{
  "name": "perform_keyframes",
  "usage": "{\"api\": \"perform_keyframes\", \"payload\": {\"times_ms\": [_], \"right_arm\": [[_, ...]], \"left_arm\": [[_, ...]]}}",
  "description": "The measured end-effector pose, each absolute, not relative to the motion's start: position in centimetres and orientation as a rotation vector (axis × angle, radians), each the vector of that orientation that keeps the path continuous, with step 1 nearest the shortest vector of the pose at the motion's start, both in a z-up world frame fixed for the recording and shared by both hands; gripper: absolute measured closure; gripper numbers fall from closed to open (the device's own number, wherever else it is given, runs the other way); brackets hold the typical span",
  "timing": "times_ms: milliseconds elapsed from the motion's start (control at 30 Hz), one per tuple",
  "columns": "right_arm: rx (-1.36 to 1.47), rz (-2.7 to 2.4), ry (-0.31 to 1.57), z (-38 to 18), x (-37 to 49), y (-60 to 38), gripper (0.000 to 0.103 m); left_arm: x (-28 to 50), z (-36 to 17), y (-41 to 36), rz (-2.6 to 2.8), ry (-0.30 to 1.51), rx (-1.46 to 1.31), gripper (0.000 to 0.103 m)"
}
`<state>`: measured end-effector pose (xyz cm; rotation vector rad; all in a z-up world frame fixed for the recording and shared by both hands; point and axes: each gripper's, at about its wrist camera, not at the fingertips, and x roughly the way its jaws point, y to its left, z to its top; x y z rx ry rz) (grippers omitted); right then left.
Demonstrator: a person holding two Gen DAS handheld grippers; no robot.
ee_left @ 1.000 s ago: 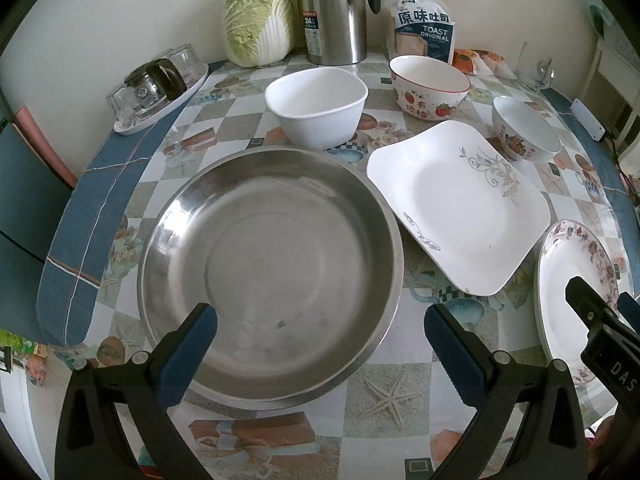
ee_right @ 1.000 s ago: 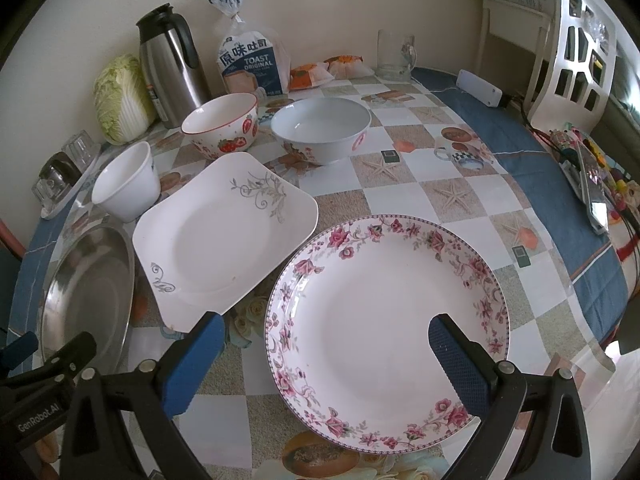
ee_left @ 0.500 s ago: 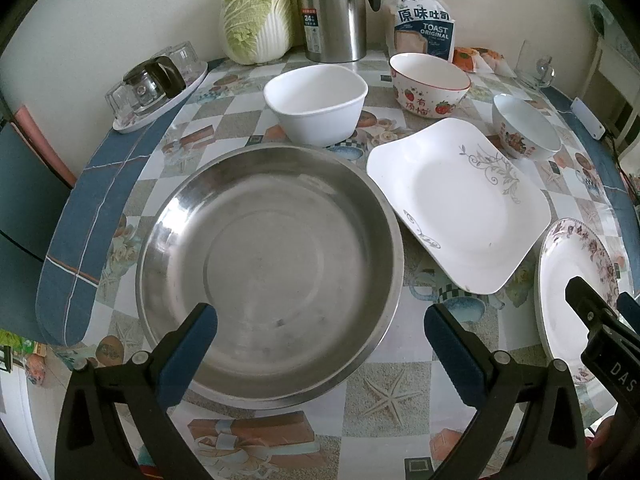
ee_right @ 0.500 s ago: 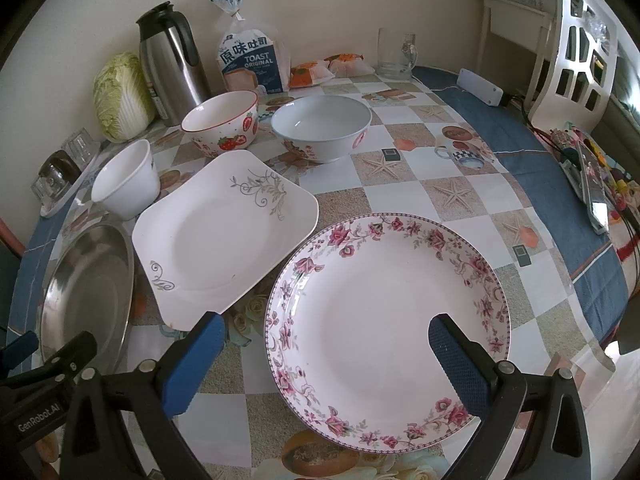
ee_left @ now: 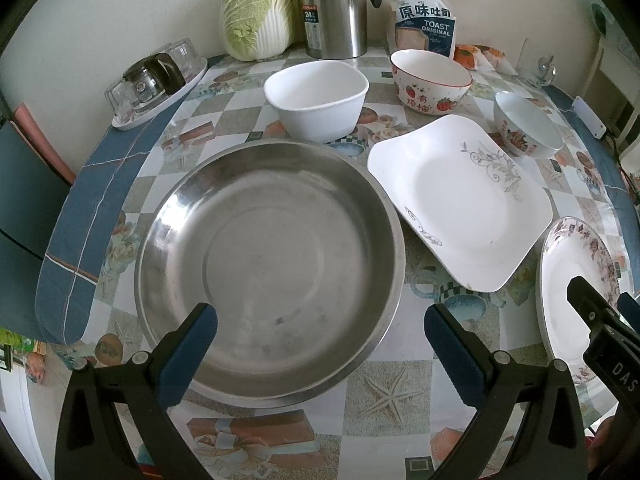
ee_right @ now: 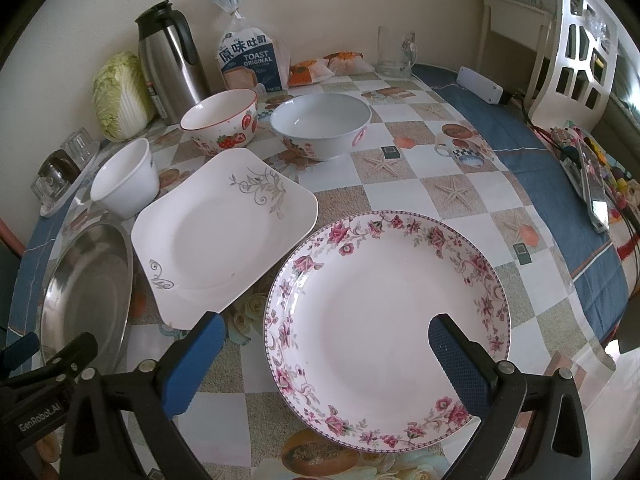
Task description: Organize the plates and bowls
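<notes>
While nothing is stacked yet, the left gripper (ee_left: pixel 320 336) hangs wide open over the steel basin (ee_left: pixel 268 264); right of that basin, the right gripper (ee_right: pixel 324 354), equally wide and empty, probably targets the floral plate (ee_right: pixel 384 312).

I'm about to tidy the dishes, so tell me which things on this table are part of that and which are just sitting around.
For the job: steel pan, square white plate, floral plate, plain white bowl, strawberry bowl, white bowl.

Lying about: cabbage, thermos, toast bag, glass mug, tray of glasses.
</notes>
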<state>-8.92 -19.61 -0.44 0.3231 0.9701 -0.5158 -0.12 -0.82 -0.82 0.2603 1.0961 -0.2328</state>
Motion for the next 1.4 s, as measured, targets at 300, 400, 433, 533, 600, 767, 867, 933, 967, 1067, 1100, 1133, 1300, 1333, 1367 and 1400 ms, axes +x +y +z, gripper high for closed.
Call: {"api": "perform_keyframes", "payload": {"times_ms": [300,400,433,533,600,767,867,933,967,1067,1100,1133,1300,1333,1367,1400], "right_arm": [[0.326,-0.515,0.979,-0.5,-8.9,-19.7,0.0],[0.325,-0.514,0.981,-0.5,-8.9,-19.6,0.0],[0.325,-0.514,0.981,-0.5,-8.9,-19.7,0.0],[0.326,-0.514,0.981,-0.5,-8.9,-19.6,0.0],[0.325,-0.514,0.981,-0.5,-8.8,-19.6,0.0],[0.325,-0.514,0.981,-0.5,-8.9,-19.6,0.0],[0.32,-0.512,0.983,-0.6,-8.7,-19.4,0.0],[0.318,-0.509,0.984,-0.6,-8.6,-19.2,0.0],[0.317,-0.505,0.985,-0.6,-8.5,-19.1,0.0],[0.316,-0.476,0.973,-0.4,-8.2,-18.5,0.0],[0.316,-0.462,0.967,-0.3,-8.0,-18.3,0.0],[0.318,-0.445,0.96,-0.2,-7.8,-18.0,0.0],[0.345,-0.361,0.945,0.0,-6.4,-16.5,0.0],[0.355,-0.343,0.942,0.0,-6.0,-16.2,0.0],[0.362,-0.325,0.94,0.0,-5.6,-15.8,0.0],[0.366,-0.308,0.936,0.0,-5.3,-15.5,0.0]], "left_arm": [[-0.1,-0.9,-0.8,-0.234,1.1,0.258,0.0],[-0.2,-1.0,-0.8,-0.234,1.101,0.259,0.0],[-0.2,-1.0,-0.8,-0.234,1.101,0.259,0.0],[-0.2,-1.1,-0.7,-0.235,1.104,0.257,0.0],[-0.1,-1.1,-0.7,-0.235,1.107,0.254,0.0],[0.1,-1.0,-0.6,-0.234,1.114,0.247,0.0],[0.2,-1.0,-0.4,-0.233,1.117,0.24,0.0],[0.6,-0.9,0.2,-0.226,1.122,0.211,0.0],[1.0,-0.8,1.0,-0.207,1.126,0.165,0.0],[2.3,-0.6,3.8,-0.155,1.124,0.027,0.0],[2.6,-0.5,4.6,-0.14,1.12,-0.005,0.0],[2.9,-0.4,5.7,-0.12,1.112,-0.044,0.0],[4.2,-0.6,8.8,-0.086,1.1,-0.159,0.0],[4.4,-0.6,9.3,-0.083,1.098,-0.177,0.0],[4.8,-0.6,10.0,-0.084,1.092,-0.208,0.0],[4.9,-0.7,10.4,-0.084,1.089,-0.224,0.0]]}}
